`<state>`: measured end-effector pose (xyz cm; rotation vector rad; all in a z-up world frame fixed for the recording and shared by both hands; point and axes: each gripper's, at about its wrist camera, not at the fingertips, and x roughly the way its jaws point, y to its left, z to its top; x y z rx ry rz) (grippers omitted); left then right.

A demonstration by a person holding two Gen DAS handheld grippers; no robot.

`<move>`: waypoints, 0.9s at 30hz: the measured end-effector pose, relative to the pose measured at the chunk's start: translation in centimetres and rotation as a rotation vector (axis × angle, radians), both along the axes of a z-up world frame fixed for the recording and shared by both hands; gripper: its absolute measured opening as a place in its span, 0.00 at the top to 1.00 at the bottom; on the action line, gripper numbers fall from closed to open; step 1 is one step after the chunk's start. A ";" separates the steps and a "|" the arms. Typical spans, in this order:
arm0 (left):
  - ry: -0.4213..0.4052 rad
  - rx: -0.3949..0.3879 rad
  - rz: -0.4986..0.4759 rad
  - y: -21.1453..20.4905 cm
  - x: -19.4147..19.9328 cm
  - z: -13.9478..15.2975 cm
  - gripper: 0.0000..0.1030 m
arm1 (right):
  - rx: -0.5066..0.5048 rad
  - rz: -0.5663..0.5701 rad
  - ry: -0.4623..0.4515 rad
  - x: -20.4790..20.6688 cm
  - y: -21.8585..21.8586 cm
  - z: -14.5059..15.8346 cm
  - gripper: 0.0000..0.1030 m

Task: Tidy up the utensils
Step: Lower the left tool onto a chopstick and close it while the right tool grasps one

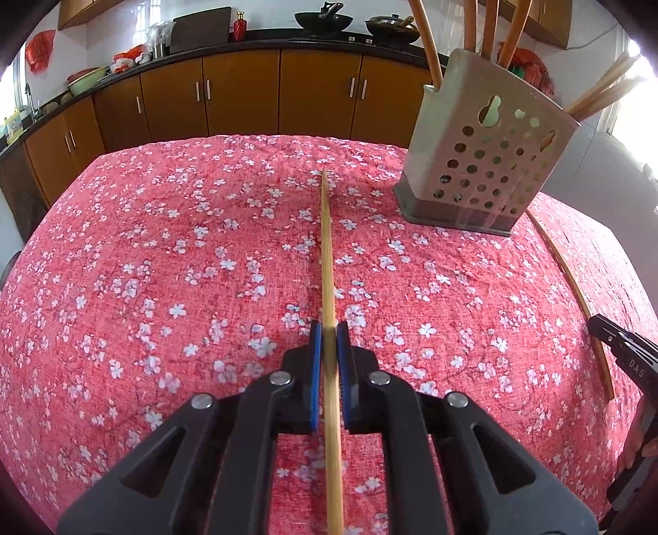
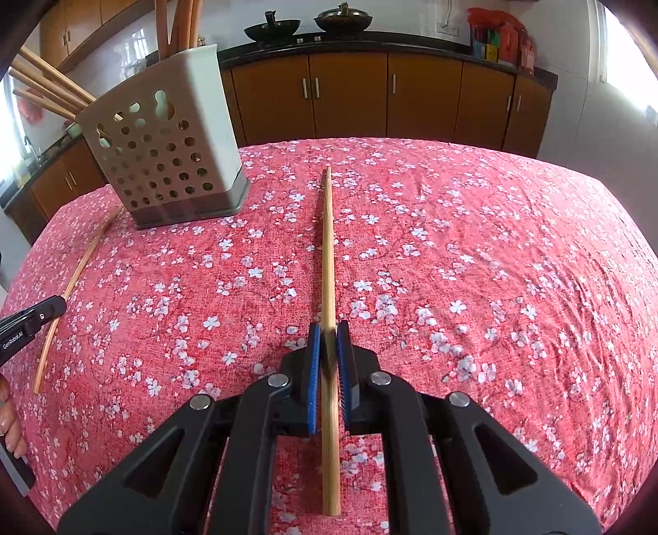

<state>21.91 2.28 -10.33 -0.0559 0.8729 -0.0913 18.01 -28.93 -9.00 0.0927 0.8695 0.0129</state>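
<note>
- Left wrist view: the left gripper (image 1: 328, 333) is clenched on a chopstick (image 1: 327, 255), its blue pads (image 1: 316, 370) pressing the shaft from both sides; the stick runs straight ahead along the fingers, tip over the flowered cloth.
- Right wrist view: the right gripper (image 2: 328, 333) is likewise clenched on a second chopstick (image 2: 328, 263), gripped partway along so the thick end sticks out behind the pads.
- Holding each stick in line with the fingers looks chosen so it can be tipped end-first into a slot.
- The perforated utensil holder (image 2: 164, 160) stands upright on the surface (image 2: 473, 267), between the two grippers, well ahead of both tips.
- It already carries wooden utensil handles (image 2: 177, 24) in the rear compartment and several chopsticks leaning out one side.
- Each view shows the other gripper's stick at its edge, so no loose utensil is visible on the cloth.
- Judgement: both sticks are lifted and next need carrying to the holder's open top.
</note>
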 end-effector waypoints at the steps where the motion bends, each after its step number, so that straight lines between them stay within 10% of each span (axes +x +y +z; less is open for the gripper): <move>1: 0.000 0.001 0.000 0.0 0.0 0.0 0.90 | 0.000 0.000 0.000 0.0 0.0 0.0 0.91; 27: 0.008 -0.002 0.004 0.1 0.2 0.2 0.90 | 0.010 -0.001 0.000 0.0 -0.1 0.1 0.90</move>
